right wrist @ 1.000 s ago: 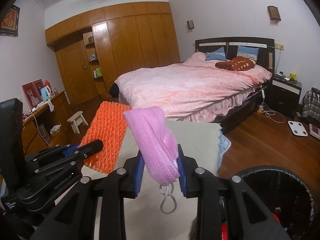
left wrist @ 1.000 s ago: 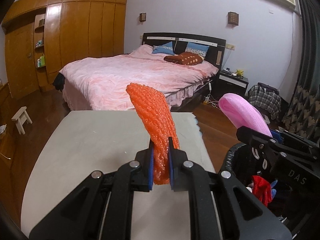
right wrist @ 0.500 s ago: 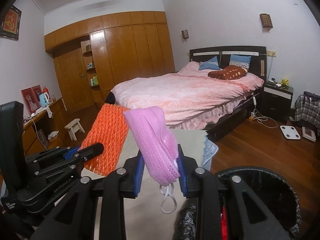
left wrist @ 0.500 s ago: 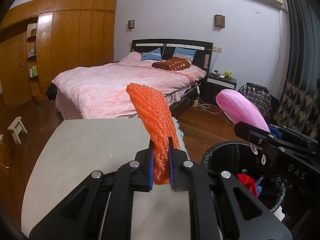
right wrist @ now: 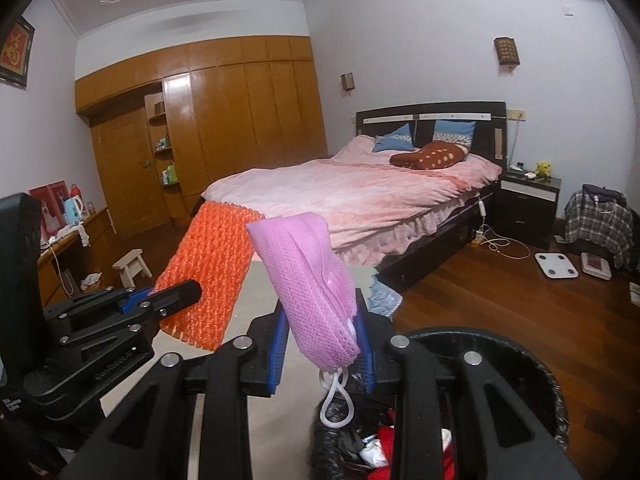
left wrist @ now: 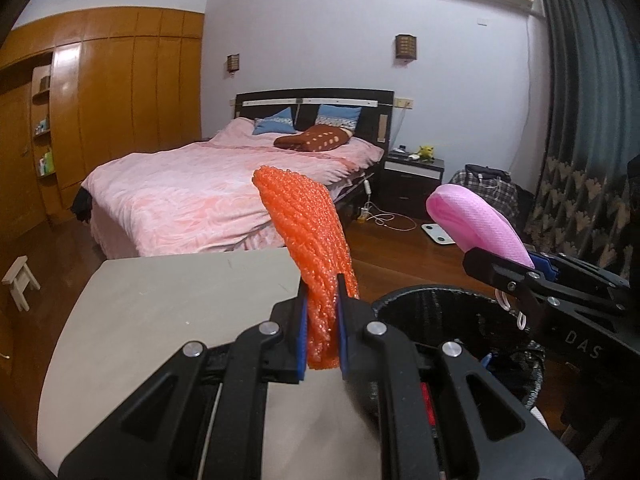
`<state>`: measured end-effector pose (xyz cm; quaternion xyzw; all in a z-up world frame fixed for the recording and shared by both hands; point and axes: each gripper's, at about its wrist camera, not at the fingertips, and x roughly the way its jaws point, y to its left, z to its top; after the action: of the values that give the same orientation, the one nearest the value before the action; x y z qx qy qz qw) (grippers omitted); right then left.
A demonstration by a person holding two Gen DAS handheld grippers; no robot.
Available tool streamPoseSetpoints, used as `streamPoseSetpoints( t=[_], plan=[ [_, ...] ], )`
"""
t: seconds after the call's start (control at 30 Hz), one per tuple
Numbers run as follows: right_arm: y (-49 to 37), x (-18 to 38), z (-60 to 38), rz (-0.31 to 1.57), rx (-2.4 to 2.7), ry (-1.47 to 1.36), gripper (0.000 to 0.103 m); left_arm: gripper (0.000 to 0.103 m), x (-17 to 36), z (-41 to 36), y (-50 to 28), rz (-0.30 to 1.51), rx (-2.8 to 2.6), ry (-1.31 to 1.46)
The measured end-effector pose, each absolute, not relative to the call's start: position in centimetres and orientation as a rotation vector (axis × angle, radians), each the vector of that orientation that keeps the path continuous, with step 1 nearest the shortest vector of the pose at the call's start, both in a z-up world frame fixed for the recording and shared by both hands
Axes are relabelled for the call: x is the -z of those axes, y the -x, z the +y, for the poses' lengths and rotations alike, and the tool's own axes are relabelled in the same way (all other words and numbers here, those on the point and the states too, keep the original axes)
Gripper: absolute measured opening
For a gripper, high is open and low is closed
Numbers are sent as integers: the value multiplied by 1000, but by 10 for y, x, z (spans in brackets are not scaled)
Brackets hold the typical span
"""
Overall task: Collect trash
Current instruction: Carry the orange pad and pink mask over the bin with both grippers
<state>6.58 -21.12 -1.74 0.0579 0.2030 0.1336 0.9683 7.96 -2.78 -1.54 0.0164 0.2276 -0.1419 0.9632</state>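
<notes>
My left gripper (left wrist: pixel 322 320) is shut on an orange foam net sleeve (left wrist: pixel 308 232), which stands up from the jaws above the right edge of a grey table (left wrist: pixel 168 312). My right gripper (right wrist: pixel 323 340) is shut on a folded pink face mask (right wrist: pixel 310 276); its white ear loop (right wrist: pixel 336 400) dangles below. Under the right gripper sits a black trash bin (right wrist: pixel 532 368) with red and white scraps inside. In the left wrist view the bin (left wrist: pixel 440 308) lies just right of the orange sleeve, and the pink mask (left wrist: pixel 476 228) with the right gripper is above its far rim. The orange sleeve (right wrist: pixel 208 276) also shows left of the mask.
A bed with a pink cover (left wrist: pixel 208 196) stands beyond the table. A dark nightstand (right wrist: pixel 528 204), a white scale (right wrist: pixel 556 266) and cables lie on the wooden floor to the right. A small white stool (right wrist: pixel 132 266) and a wooden wardrobe (right wrist: pixel 224 136) are at the left.
Both grippers have moved rightward from over the table toward the bin, each keeping its item. The bin now fills more of both views and the table has slid left.
</notes>
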Motion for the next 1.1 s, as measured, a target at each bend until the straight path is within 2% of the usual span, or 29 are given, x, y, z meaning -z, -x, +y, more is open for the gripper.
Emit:
streamPoseSetpoints(
  t=[1.1],
  plan=[
    [-37,49,-299,469,-27,-152,30,11,51,-126,-86,498,515,-125]
  ],
)
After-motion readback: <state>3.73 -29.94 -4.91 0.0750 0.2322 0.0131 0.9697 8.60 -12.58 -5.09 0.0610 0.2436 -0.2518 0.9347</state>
